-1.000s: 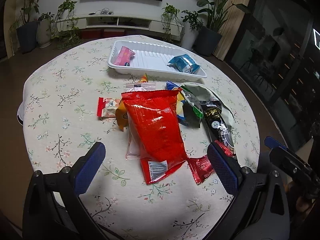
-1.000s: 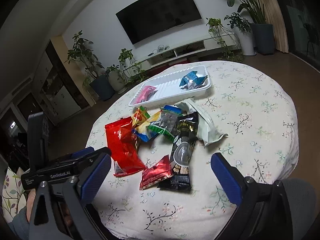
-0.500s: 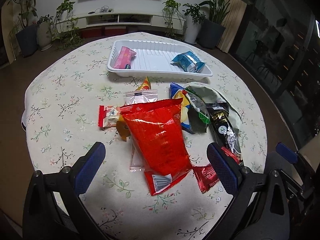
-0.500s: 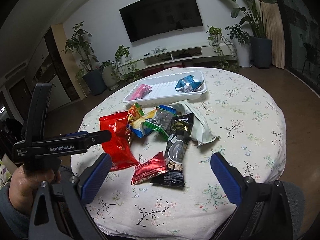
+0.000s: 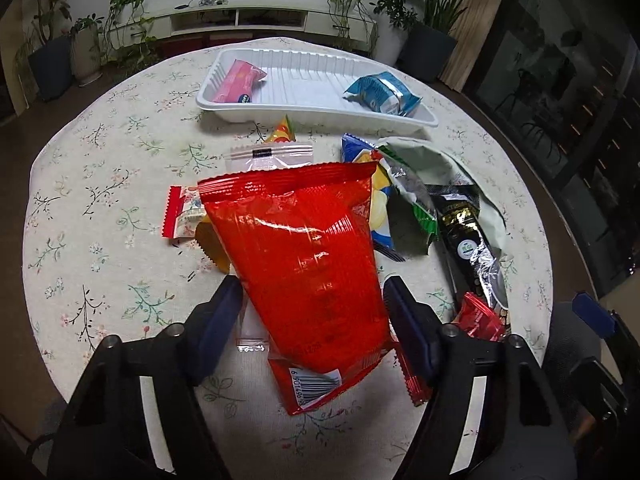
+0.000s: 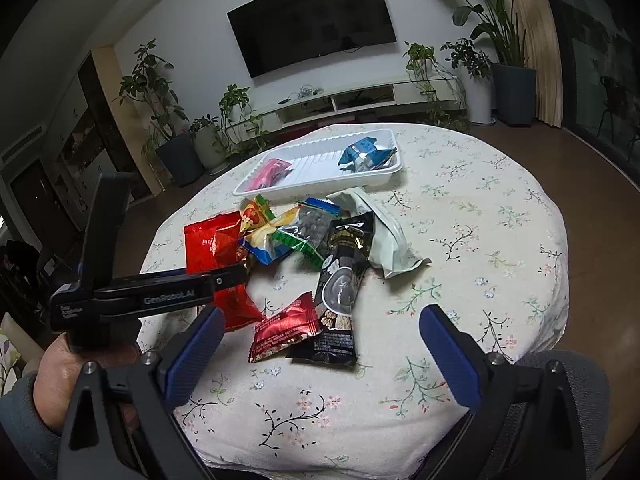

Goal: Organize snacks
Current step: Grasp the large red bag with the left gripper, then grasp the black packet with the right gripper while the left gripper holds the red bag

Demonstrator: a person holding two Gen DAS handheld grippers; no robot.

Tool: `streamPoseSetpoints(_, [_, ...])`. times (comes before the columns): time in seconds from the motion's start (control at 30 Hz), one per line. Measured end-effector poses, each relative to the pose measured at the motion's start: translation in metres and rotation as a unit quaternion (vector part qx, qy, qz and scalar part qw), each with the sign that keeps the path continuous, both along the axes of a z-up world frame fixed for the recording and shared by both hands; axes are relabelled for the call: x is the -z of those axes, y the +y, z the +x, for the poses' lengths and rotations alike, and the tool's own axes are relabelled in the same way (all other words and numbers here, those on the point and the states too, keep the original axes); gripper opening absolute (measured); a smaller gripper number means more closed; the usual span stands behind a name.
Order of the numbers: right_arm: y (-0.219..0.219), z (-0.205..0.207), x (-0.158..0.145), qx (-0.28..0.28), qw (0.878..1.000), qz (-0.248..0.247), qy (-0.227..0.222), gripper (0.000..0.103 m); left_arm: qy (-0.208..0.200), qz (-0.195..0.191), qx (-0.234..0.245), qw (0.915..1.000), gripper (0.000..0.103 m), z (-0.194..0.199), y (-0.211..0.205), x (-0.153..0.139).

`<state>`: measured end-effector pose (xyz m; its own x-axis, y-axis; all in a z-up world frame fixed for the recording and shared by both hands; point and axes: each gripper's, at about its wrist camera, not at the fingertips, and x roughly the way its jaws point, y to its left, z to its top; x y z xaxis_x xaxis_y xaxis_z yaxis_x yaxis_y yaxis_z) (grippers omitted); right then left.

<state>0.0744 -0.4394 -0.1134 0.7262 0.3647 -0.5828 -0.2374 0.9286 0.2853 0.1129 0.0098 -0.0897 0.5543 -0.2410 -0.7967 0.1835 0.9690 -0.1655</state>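
Note:
A big red snack bag lies on the flowered tablecloth among a heap of packets. My left gripper straddles its lower half and its jaws are closing. The blue pads stand close to the bag's two edges, with a sliver of cloth showing by the right pad. From the right wrist view, a left finger reaches across the red bag. My right gripper hangs open over the near table edge with nothing between its fingers. The white tray holds a pink packet and a blue packet.
Right of the red bag lie a black packet, a small red packet, a pale green bag and several colourful packets. A hand holds the left gripper. Bare cloth spreads at the table's right side.
My left gripper has moved forward and down onto the red bag, and its jaws have narrowed from wide open to the bag's edges. The right gripper has hardly moved.

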Motion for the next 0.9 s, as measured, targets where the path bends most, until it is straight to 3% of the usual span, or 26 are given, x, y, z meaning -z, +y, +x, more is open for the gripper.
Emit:
streamPoseSetpoints(0.1, [0.000,0.000,0.000,0.001,1.000,0.000,0.000,0.099,-0.003,-0.005,0.004,1.0000,0.064,0.001,0.000,0.001])
streamPoseSetpoints(0.23, [0.000,0.001,0.002,0.000,1.000,-0.005,0.002,0.095,-0.004,-0.014,0.011,0.9998,0.043,0.003,0.002,0.001])
streamPoseSetpoints(0.5, [0.000,0.002,0.003,0.002,1.000,-0.005,0.003,0.091,-0.002,-0.045,0.026,0.9986,0.036,-0.004,0.010,-0.004])
streamPoseSetpoints(0.9, [-0.004,0.010,0.005,0.009,1.000,-0.012,0.015,0.090,0.024,-0.108,0.054,0.9924,0.035,-0.019,0.026,-0.012])
